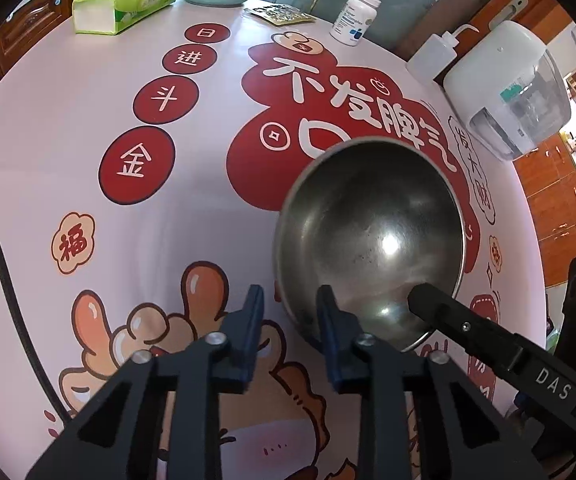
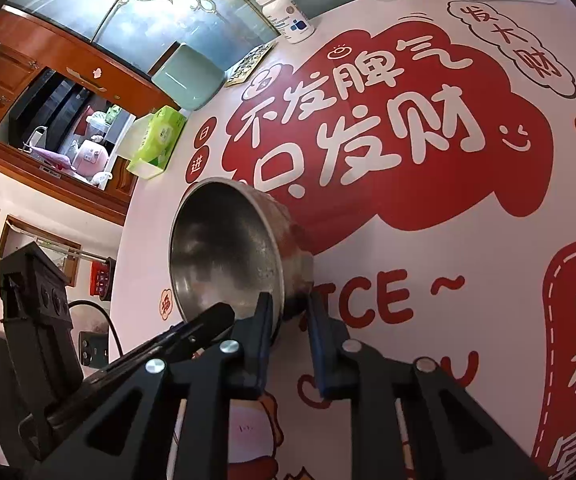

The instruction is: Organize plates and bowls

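Left wrist view: pink cartoon-printed tablecloth (image 1: 87, 128), wooden cabinets (image 1: 560, 200) behind.

1. The left gripper (image 1: 290, 296) is angled steeply downward. Its jaws are drawn close, one finger (image 1: 253, 320) outside the bowl (image 1: 368, 232) wall and the other inside, clamping the near rim.
2. The right gripper (image 2: 290, 300) also tilts steeply down. Its jaws stand narrow, and its two fingers (image 2: 263, 320) pinch the bowl's wall from either side.
3. The two grippers sit close together and grip the same rim side by side. In each wrist view one finger of the other gripper reaches in from the side, with its tip inside the bowl.
4. The hands holding the grippers are out of view.
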`<control>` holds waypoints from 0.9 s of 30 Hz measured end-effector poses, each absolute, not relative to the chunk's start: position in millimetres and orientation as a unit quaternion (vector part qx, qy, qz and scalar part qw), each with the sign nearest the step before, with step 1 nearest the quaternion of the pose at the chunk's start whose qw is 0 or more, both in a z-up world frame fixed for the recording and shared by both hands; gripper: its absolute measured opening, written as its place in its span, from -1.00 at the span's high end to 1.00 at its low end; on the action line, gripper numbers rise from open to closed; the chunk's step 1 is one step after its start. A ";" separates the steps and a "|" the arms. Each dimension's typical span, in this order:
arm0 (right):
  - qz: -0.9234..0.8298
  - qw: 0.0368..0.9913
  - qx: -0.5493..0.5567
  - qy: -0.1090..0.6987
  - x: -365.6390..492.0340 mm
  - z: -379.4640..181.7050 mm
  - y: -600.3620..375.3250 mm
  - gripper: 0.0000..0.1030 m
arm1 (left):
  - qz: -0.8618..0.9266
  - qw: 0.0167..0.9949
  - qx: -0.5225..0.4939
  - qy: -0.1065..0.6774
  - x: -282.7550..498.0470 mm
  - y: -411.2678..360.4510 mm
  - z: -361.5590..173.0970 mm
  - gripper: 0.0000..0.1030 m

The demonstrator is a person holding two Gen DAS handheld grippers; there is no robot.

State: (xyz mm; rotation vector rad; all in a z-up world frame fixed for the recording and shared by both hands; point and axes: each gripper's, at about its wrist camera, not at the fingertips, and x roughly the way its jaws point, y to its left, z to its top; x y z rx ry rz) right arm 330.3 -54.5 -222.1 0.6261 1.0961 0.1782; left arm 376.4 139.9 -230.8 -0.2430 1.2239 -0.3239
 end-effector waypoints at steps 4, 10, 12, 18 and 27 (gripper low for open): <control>0.080 0.802 0.290 0.515 328.8 -221.7 -52.2 0.69 | -0.152 0.804 -0.095 0.567 372.9 136.6 -228.5 0.71; 0.081 0.801 0.288 0.518 327.9 -220.6 -51.4 0.69 | -0.152 0.802 -0.089 0.571 368.6 137.3 -227.5 0.71; 0.081 0.801 0.287 0.519 326.3 -219.4 -50.2 0.69 | -0.152 0.802 -0.083 0.571 365.4 137.4 -226.0 0.71; 0.086 0.799 0.285 0.523 314.6 -212.4 -47.1 0.70 | -0.152 0.803 -0.079 0.570 351.2 142.7 -217.9 0.71; 0.092 0.802 0.260 0.530 284.4 -191.5 -34.3 0.71 | -0.154 0.805 -0.074 0.569 316.2 153.9 -200.2 0.69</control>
